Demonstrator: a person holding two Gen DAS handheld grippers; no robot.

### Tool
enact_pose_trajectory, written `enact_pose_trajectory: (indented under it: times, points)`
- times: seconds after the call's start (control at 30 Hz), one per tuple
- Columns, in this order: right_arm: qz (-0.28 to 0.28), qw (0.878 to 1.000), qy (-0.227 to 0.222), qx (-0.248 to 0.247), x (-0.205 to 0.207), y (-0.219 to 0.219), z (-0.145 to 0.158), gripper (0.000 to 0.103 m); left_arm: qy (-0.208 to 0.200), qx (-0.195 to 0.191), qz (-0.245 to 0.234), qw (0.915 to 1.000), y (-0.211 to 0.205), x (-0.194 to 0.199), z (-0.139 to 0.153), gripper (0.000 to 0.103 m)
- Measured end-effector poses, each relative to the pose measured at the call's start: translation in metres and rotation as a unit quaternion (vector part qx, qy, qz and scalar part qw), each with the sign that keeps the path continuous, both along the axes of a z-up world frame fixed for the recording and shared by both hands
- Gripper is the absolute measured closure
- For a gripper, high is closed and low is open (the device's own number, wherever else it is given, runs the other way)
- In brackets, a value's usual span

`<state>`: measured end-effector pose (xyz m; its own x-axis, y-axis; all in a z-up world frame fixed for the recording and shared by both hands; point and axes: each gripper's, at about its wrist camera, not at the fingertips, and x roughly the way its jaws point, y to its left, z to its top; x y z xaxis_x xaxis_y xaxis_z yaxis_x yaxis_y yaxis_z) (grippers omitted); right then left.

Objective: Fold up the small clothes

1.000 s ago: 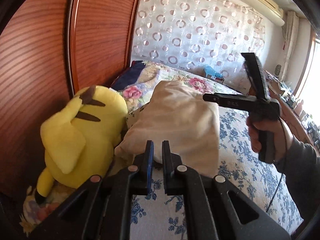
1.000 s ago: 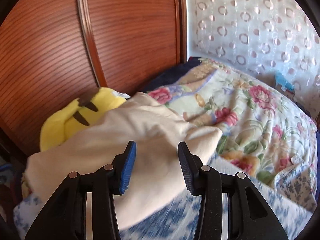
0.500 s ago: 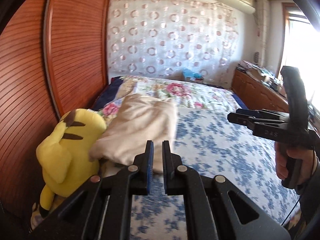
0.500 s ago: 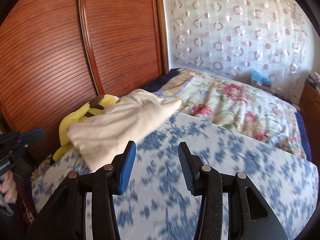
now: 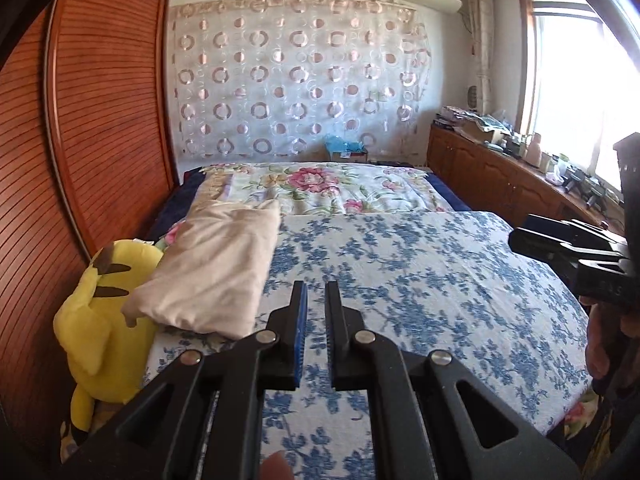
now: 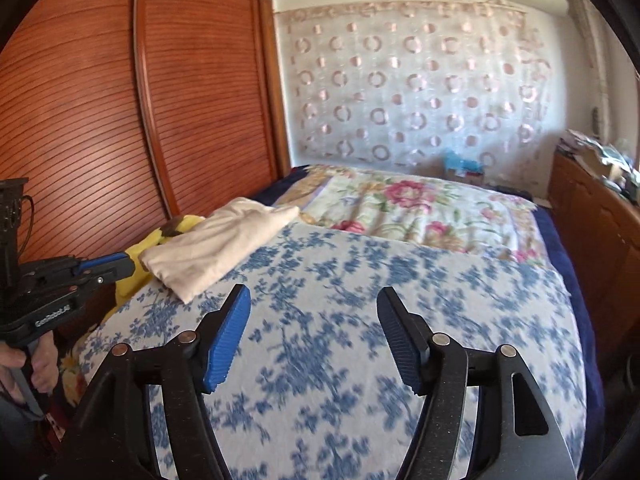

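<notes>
A folded cream garment lies at the left edge of the bed, resting partly on a yellow plush toy; it also shows in the right wrist view. My left gripper is near the bed's front, right of the garment, its jaws nearly together with a narrow gap and nothing between them. My right gripper is wide open and empty above the blue floral sheet. Each gripper shows in the other's view: the right one at the far right, the left one at the far left.
A flowered quilt covers the far half of the bed. A slatted wooden wardrobe stands at the left. A wooden cabinet with clutter runs along the right under a window. A patterned curtain hangs behind.
Both grippers have pulled back and away from the cream garment, which stays folded at the bed's left edge. The right gripper's jaws have opened wider.
</notes>
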<state>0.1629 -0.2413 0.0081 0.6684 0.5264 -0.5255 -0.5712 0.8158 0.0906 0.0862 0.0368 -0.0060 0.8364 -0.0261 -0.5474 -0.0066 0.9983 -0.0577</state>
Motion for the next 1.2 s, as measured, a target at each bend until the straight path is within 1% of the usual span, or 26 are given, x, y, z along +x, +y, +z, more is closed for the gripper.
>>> enact_pose_trajectory:
  times: [0.1, 0.2, 0.37, 0.5, 0.8, 1.0, 1.2]
  points:
    - [-0.021, 1.000, -0.009, 0.000, -0.013, -0.017, 0.007, 0.031, -0.003, -0.008, -0.012, 0.9999, -0.011, -0.001, 0.005, 0.097]
    - [-0.040, 0.999, -0.015, 0.006, -0.023, -0.031, 0.014, 0.029, -0.004, -0.001, -0.024, 0.9997, -0.024, -0.001, 0.012, 0.096]
    - [-0.070, 0.997, -0.031, 0.011, -0.037, -0.048, 0.029, 0.029, -0.015, -0.003, -0.025, 0.9996, -0.039, -0.003, 0.028, 0.094]
    - [-0.092, 0.994, -0.050, 0.016, -0.050, -0.060, 0.045, 0.029, -0.033, -0.005, -0.031, 0.9990, -0.049, -0.005, 0.046, 0.093]
    - [-0.119, 0.989, -0.082, 0.030, -0.070, -0.075, 0.074, 0.029, -0.073, -0.001, -0.041, 0.9965, -0.069, -0.019, 0.091, 0.092]
    - [-0.138, 0.985, -0.097, 0.036, -0.078, -0.084, 0.085, 0.028, -0.089, 0.001, -0.035, 0.9954, -0.069, -0.031, 0.104, 0.091]
    - [-0.143, 0.984, -0.102, 0.038, -0.081, -0.087, 0.088, 0.028, -0.091, 0.003, -0.032, 0.9953, -0.068, -0.034, 0.106, 0.091]
